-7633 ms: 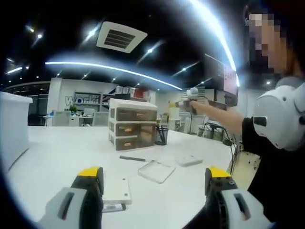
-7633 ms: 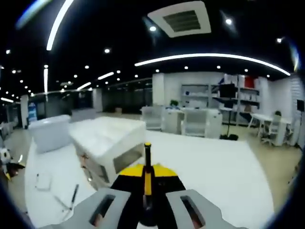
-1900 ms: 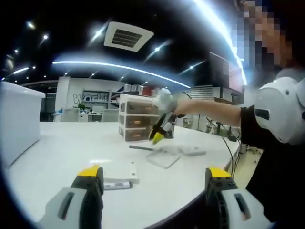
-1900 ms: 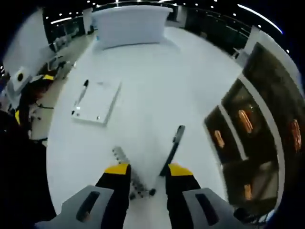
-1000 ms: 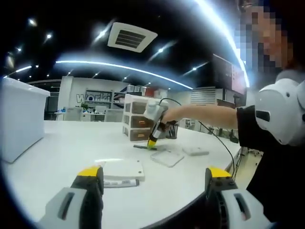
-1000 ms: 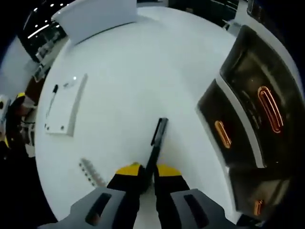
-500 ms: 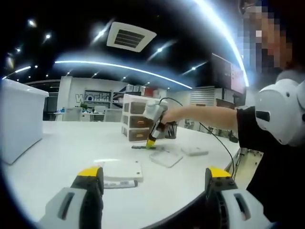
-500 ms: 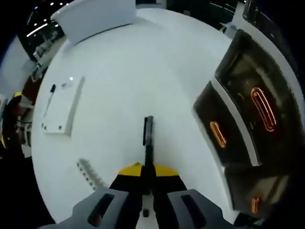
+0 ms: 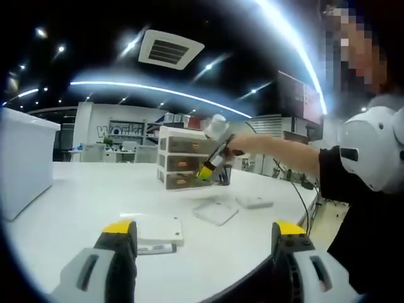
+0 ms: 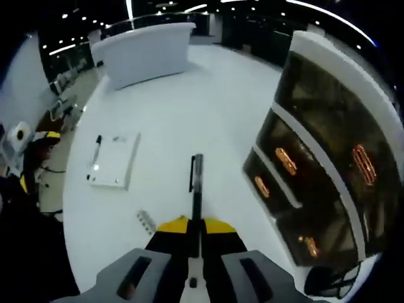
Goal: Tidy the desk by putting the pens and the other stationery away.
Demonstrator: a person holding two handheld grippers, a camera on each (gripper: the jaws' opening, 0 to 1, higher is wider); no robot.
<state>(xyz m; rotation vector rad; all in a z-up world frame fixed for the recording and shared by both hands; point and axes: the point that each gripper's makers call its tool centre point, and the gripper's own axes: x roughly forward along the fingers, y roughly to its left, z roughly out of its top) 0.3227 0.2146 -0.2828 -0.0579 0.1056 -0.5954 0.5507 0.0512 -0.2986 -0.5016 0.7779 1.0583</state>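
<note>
Pen (image 10: pixel 196 183) was clamped in the right gripper (image 10: pixel 196 228) jaws, drawer unit (image 10: pixel 328 170) at 3 o'clock above the tabletop (image 10: pixel 183 107). Left gripper (image 9: pixel 201 237) jaws were spread wide, nothing held.

Black pen (image 10: pixel 197 173) now off the desk (image 10: pixel 177 126), clamped in raised right gripper (image 10: pixel 196 225).

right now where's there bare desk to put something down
A wide bare stretch runs between the white bin and the drawer unit, beyond the notepad. It is busier nearer the desk edge: notepad, clear lid, and pen cup beside the drawers.
</note>
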